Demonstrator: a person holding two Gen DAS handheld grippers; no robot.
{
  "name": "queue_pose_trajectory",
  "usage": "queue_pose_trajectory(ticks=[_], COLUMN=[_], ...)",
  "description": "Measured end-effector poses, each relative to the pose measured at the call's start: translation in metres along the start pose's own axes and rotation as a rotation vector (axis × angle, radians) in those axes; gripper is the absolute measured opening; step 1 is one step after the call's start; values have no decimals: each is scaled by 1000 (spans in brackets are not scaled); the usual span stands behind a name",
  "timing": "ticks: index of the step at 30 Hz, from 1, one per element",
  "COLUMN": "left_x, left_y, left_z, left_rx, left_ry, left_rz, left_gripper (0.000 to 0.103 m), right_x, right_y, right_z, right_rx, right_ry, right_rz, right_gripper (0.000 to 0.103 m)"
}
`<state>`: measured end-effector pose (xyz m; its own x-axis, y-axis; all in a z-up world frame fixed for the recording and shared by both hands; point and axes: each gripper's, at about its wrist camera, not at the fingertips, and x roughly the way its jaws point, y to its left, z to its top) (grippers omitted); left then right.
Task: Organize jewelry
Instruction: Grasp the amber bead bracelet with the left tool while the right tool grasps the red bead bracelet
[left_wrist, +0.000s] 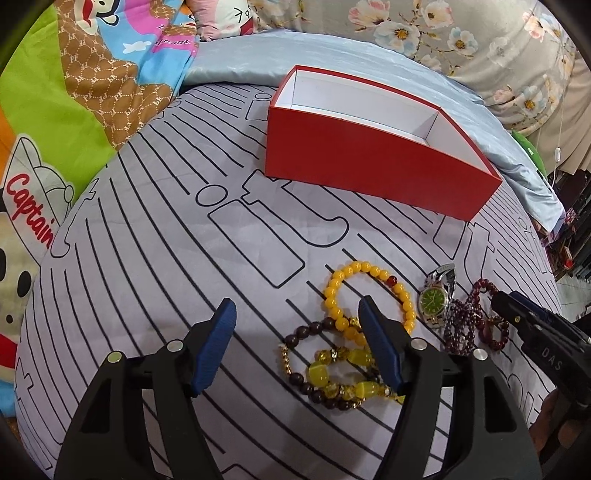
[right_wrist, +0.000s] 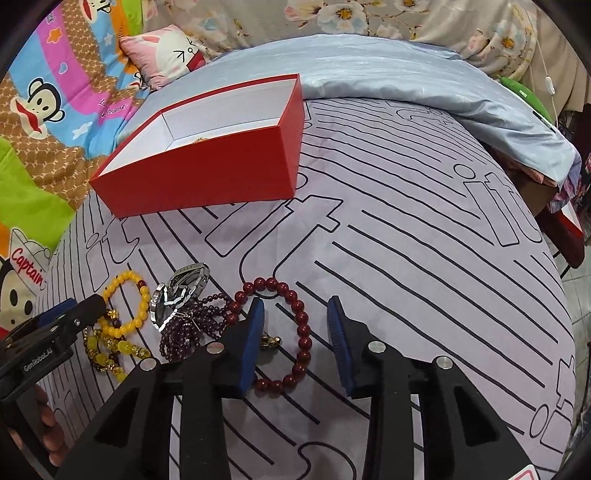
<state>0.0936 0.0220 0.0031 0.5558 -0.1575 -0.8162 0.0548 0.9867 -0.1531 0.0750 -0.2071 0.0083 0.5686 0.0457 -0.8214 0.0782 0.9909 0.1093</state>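
Striped bedsheet (left_wrist: 147, 240) | red box (left_wrist: 369, 166) x1 | bracelets (left_wrist: 369, 295) x5 | watch (left_wrist: 434, 299) x1

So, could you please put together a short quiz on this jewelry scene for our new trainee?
1. True or false: the left gripper is shut on the yellow bracelet.
2. Which piece lies between the yellow bracelet and the dark red bracelet?
A. a watch
B. a ring
C. a comb
3. Fill in: the red box stands with its top ____.

Key:
1. False: it is open and holds nothing.
2. A, the watch with the green dial.
3. Open; the lining is white.
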Motion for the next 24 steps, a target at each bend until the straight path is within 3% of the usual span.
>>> queue_pose_trajectory(ticks=[6,10,13,18,24], left_x=[10,13,14,15,14], left_y=[-10,-14,-17,-23,-22], left_z=[6,9,11,11,9], left_rx=[39,56,67,95,71], left_ry=[0,-3,-2,1,7], left_rz=[13,0,-21,-40,-52], left_gripper=[64,56,42,8,7], right_x=[1,1,0,-1,-3], right_y=[4,0,-7,-12,-10], right_z=[-2,0,1,1,-1], right_rx=[-16,15,37,45,13], right_ry=[-6,9,10,11,8], right_rz=[18,41,43,40,-5], right_gripper=[26,25,25,25,24])
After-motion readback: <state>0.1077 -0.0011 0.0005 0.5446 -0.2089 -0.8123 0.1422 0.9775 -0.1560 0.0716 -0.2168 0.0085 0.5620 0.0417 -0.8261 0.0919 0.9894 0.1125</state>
